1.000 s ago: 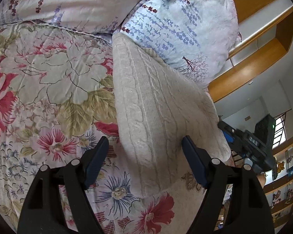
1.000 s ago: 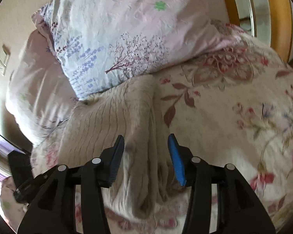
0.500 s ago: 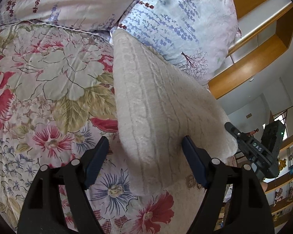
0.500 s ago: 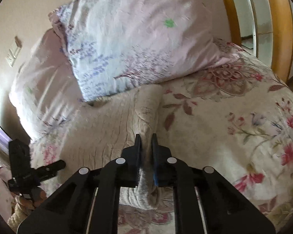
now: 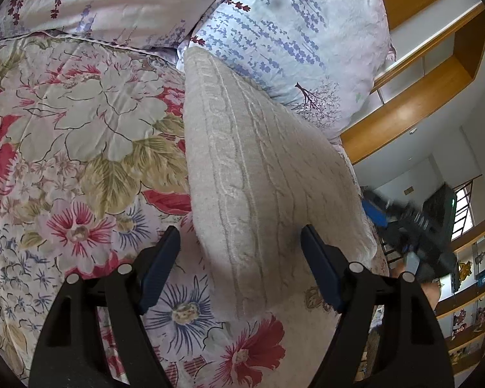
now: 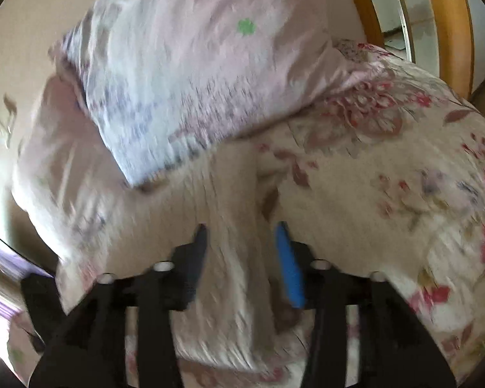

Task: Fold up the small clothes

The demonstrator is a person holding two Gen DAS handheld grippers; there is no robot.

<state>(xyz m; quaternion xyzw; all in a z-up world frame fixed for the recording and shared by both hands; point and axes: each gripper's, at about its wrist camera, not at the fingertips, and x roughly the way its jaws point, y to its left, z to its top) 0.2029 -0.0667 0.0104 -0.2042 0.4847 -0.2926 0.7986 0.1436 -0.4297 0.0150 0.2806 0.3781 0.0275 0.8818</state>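
Your left gripper (image 5: 241,266) stands wide, gripping nothing, straddling the knit garment (image 5: 258,174) at centre frame. Your right gripper (image 6: 242,258) has just reopened astride its fold, releasing it.

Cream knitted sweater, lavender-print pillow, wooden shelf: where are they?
Cream knitted sweater (image 5: 262,174): left wrist view, its cable-knit middle.
Lavender-print pillow (image 5: 294,32): left wrist view, its printed face.
Wooden shelf (image 5: 401,119): left wrist view, its lower board.

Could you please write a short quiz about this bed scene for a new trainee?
1. True or false: the left gripper pinches the knit garment.
2. The garment's far end meets which thing? A) lavender-print pillow B) wooden shelf
3. Name the pattern of the bedspread.

Key: 1. False, its jaws stand open and the pads do not press on it. 2. A. 3. Floral.
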